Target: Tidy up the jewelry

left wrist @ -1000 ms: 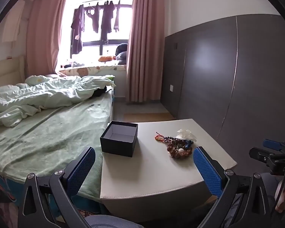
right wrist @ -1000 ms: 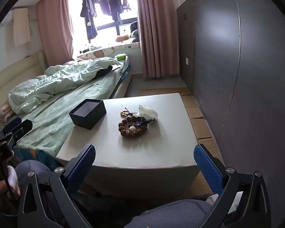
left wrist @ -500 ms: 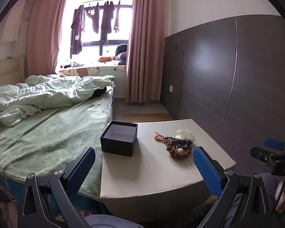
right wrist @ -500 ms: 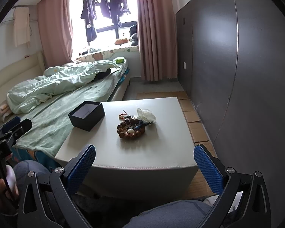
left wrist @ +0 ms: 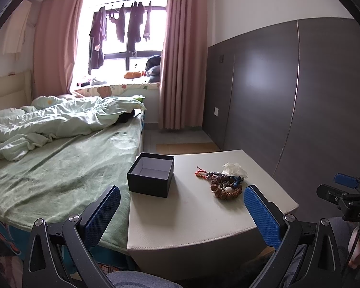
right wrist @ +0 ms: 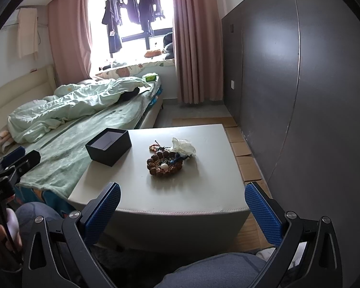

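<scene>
A pile of beaded bracelets [left wrist: 224, 183] [right wrist: 165, 164] lies on the white low table [left wrist: 192, 218] [right wrist: 180, 192], with a crumpled white tissue [left wrist: 235, 169] [right wrist: 183, 146] just behind it. An open dark box [left wrist: 151, 174] [right wrist: 108, 147], empty inside, stands at the table's left edge. My left gripper [left wrist: 182, 213] is open, held short of the table's near edge. My right gripper [right wrist: 182, 213] is open too, also short of the table, with nothing between its fingers. Each gripper shows at the edge of the other's view.
A bed with a green sheet [left wrist: 60, 168] [right wrist: 67, 144] and a rumpled quilt runs along the table's left side. A dark panelled wall [left wrist: 300, 96] [right wrist: 300, 84] stands to the right. A person's knees [right wrist: 216, 271] sit below the grippers. Curtains and a window are far back.
Both views have shifted slightly: the right gripper has come a little nearer the table. The bracelets, tissue and box have not moved, and both grippers stay open.
</scene>
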Tool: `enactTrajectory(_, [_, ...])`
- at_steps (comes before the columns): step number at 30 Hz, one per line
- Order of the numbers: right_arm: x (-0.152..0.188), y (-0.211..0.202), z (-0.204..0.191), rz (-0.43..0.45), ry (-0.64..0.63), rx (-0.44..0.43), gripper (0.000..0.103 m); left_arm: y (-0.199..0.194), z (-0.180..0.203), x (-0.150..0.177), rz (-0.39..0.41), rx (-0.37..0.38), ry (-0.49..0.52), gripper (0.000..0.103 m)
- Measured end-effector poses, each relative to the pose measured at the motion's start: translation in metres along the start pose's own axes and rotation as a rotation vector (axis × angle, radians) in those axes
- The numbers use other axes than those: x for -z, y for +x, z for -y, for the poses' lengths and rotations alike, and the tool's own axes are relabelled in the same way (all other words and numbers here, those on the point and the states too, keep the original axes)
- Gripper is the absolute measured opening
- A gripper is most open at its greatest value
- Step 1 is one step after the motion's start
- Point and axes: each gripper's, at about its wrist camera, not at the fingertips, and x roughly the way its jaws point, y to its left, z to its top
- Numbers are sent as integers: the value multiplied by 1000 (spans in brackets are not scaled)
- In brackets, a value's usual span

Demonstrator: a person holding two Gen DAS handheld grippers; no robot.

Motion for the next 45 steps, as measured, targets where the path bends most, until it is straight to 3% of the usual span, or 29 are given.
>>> enactTrajectory(31, [-2, -4, -1, 9, -2, 9, 103, -2, -2, 0, 0, 6, -5, 103])
enactTrajectory(39, [-4, -4, 0, 9, -2, 8, 103, -14, 0, -2, 53, 20, 13, 103])
enactTrajectory(45, [-15, -2, 6, 29, 2, 11, 103, -7, -6, -5, 44, -2, -6, 103])
